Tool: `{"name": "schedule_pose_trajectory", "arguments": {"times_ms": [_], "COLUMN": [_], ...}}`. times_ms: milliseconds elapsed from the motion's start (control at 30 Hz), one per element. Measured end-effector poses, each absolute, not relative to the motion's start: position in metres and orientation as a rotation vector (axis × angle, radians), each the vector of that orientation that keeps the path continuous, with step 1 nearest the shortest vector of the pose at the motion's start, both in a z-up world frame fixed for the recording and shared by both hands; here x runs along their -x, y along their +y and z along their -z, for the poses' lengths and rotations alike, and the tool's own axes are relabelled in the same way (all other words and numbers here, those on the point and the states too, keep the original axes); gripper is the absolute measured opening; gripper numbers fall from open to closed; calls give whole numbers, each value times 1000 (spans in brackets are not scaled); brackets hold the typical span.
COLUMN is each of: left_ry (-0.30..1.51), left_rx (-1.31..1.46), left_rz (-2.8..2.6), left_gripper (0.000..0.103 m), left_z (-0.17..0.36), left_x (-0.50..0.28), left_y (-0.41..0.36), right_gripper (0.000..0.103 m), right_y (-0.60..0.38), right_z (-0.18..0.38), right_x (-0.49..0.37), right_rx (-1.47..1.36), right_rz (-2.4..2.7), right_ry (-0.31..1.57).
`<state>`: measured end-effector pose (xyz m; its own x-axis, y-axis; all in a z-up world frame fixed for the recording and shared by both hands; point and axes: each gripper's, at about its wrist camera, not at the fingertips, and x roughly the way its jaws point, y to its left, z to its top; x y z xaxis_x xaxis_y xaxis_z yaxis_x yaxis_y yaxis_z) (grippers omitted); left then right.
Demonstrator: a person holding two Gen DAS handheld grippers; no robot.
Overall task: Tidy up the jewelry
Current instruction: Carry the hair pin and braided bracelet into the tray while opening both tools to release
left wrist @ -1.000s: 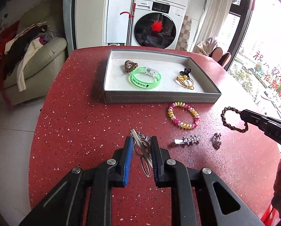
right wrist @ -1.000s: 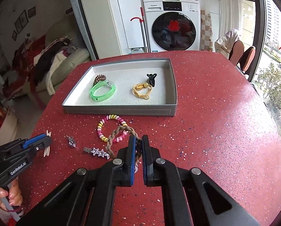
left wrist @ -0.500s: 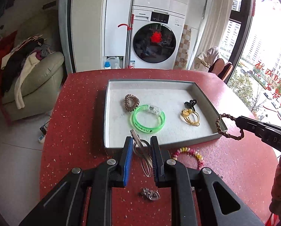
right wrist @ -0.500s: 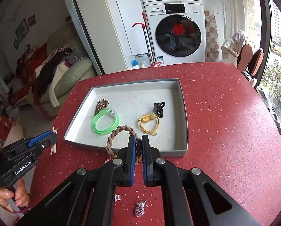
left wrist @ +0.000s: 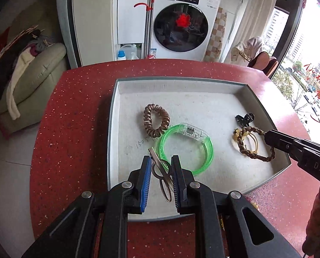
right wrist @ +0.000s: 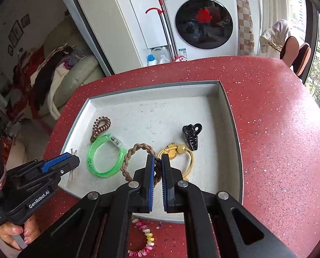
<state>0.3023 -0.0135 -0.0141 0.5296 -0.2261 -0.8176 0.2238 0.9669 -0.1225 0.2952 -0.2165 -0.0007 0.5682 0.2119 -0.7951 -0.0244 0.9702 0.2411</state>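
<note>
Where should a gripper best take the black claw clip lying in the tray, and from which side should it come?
Probably from above, closing across the narrow toothed body of the black claw clip. It lies flat on the tray floor with bare floor on both long sides. Its winged end is wider and could slip. The yellow hair tie lies close by its toothed tip, so grip nearer the middle.

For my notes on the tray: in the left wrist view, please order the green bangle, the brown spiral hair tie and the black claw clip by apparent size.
1. green bangle
2. brown spiral hair tie
3. black claw clip

The bangle lies nearest the camera, which may enlarge it somewhat; the clip is clearly smallest.
</note>
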Motion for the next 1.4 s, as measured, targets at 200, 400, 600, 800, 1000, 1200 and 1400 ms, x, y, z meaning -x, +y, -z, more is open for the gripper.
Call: {"name": "schedule_pose_trajectory", "arguments": {"times_ms": [200,400,600,800,1000,1200,1400], "left_ry": [992,956,949,920,912,894,888], "left_rx": [-3,-52,-74,-109,-99,-109,-99], "left_rz": [260,236,211,190,178,177,184], "left_gripper": [38,38,38,38,38,38,38], "left_z": [31,28,32,30,24,20,14], "left_x": [-315,-323,-329,-323,-320,-316,-312], "left_y": [-23,-32,-35,-38,-38,-39,-39], "right_gripper": [7,7,7,8,52,53,56], "right_y": [-227,-247,-249,-250,-248,-244,-240], "right_z": [20,26,31,29,21,7,-2], "right_x": [-306,-310,-309,-307,-299,-289,-282], "right_rx": [-205,-245,-253,-272,-286,-284,-281], "right_rz": [-81,-11,-9,-39,-47,-67,-84], "right_ry": [968,958,965,963,933,900,884]}}
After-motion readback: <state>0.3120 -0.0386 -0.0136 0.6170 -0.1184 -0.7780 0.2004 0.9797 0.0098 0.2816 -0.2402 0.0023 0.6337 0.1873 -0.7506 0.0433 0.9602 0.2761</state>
